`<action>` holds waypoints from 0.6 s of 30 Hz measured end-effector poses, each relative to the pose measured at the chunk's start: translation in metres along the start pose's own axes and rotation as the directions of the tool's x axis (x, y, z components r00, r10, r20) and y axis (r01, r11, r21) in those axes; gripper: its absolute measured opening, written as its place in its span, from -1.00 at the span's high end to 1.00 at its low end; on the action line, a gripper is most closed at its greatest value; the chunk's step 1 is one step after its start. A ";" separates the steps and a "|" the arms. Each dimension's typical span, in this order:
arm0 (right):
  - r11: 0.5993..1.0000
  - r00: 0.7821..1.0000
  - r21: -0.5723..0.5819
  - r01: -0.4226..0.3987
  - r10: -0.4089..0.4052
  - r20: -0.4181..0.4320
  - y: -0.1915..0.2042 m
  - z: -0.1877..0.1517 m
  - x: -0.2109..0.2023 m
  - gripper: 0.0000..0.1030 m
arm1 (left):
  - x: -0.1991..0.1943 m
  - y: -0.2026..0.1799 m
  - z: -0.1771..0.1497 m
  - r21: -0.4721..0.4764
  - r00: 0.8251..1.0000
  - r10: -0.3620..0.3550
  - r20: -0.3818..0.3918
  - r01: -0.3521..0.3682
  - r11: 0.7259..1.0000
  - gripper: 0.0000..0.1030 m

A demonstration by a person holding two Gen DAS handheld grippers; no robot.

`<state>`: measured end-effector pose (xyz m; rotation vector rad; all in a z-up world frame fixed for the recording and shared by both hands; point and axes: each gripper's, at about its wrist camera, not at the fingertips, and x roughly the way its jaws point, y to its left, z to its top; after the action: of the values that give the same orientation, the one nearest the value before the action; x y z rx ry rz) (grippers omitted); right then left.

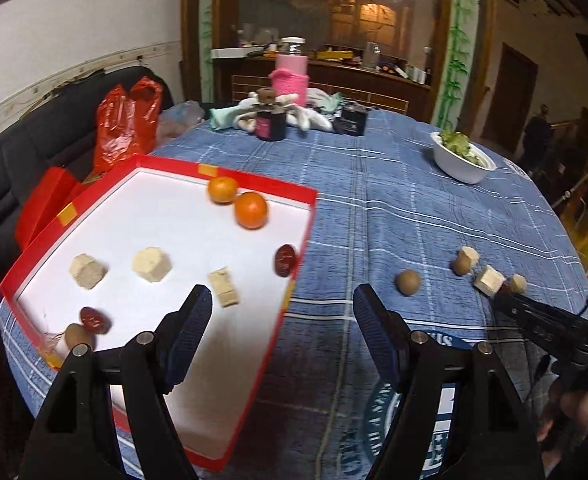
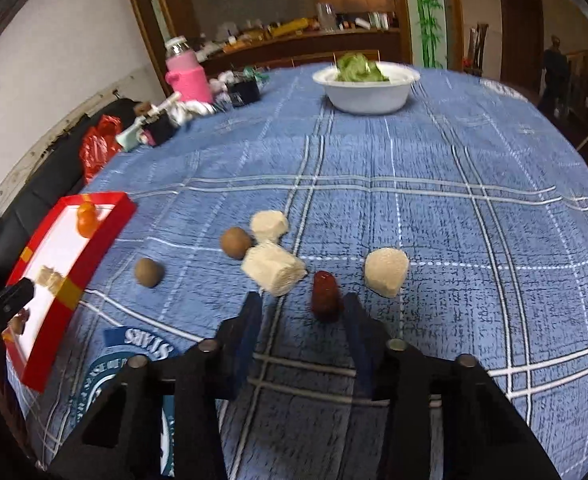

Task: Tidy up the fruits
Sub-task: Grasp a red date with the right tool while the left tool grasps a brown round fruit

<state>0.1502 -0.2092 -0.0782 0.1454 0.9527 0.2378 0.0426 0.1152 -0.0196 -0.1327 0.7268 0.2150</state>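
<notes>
Fruits are split between two spots right now: the red tray [image 1: 94,196] already carries two oranges [image 1: 250,209], two dates [image 1: 285,261], a brown round fruit at its near corner and three pale blocks [image 1: 151,264], while a loose cluster waits on the blue-checked worktop [image 2: 454,220], to the right of the tray.

Your right gripper [image 2: 302,312] is on the job. It's angled down over a dark red date [image 2: 325,295] in that cluster, and the date sits between the fingers, close against the right one. The jaws are narrowed but not visibly pressing, so call them open around it, not gripping yet. A pale block [image 2: 273,267] lies just beside the left finger, and another block [image 2: 386,272] sits near on the other side.

Your left gripper [image 1: 282,304] hangs over the tray's right edge with jaws wide and nothing between them.

So the step in hand looks like picking that date. What's next, by my read: close squarely on it without nudging the block at the left, lift, then carry it across to the tray. Two brown fruits [image 2: 149,272] and the blocks remain to sort after that.
</notes>
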 end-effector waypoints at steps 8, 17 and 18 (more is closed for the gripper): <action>0.999 0.999 0.045 -0.018 0.017 0.037 -0.011 -0.001 -0.007 0.66 | 0.023 -0.048 0.006 0.102 0.996 -0.076 -0.050 0.081 0.992 -0.42; 0.996 0.995 0.050 -0.073 0.070 0.069 -0.012 0.000 -0.012 0.66 | 0.072 -0.105 0.007 0.208 0.989 -0.057 -0.134 0.084 0.974 0.03; 0.996 0.995 0.049 -0.080 0.077 0.070 -0.011 0.000 -0.012 0.66 | 0.078 -0.106 0.006 0.214 0.987 -0.046 -0.153 0.079 0.974 0.52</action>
<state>0.1450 -0.2231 -0.0717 0.2372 0.8867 0.2791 0.1280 0.0250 -0.0627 0.0401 0.8874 0.0638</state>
